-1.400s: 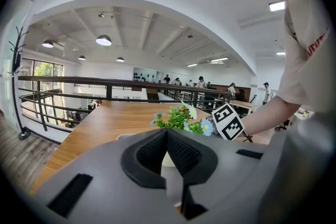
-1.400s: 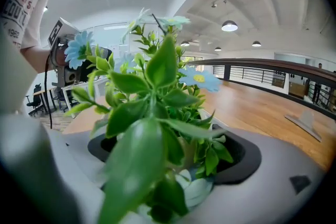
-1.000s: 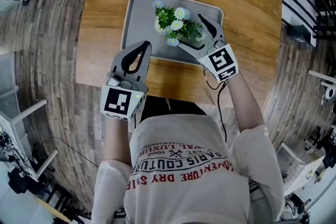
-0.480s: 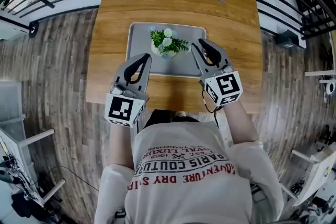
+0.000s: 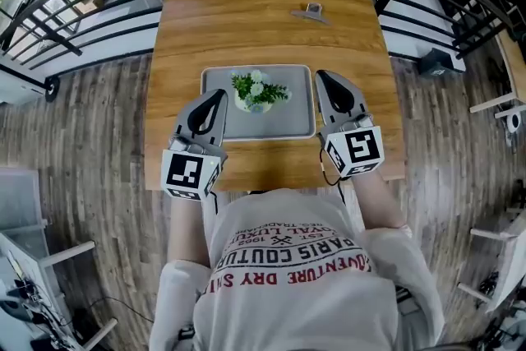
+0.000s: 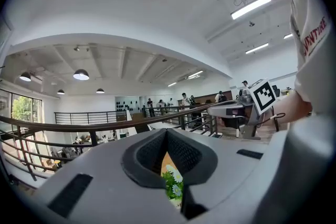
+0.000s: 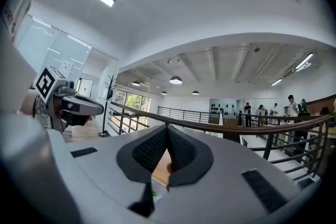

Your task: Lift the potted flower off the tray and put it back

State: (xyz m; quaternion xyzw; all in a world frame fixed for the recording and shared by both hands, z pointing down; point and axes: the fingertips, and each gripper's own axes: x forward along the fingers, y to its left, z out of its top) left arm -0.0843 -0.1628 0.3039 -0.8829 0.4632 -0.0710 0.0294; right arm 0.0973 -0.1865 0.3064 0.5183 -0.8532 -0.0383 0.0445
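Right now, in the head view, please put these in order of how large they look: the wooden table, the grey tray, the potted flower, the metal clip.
1. wooden table
2. grey tray
3. potted flower
4. metal clip

The flower stands taller, so nearer the camera; its lead over the clip is less sure.

The potted flower (image 5: 257, 90) has white and pale bluish blooms over green leaves, in a whitish pot; the tray (image 5: 297, 117) is plain grey; the table (image 5: 263, 20) is honey-brown wood with streaked grain; the left gripper (image 5: 220, 93) and right gripper (image 5: 321, 76) are grey with black pads, their cubes patterned in black-and-white squares; the floor (image 5: 82, 119) is grey-brown planks.
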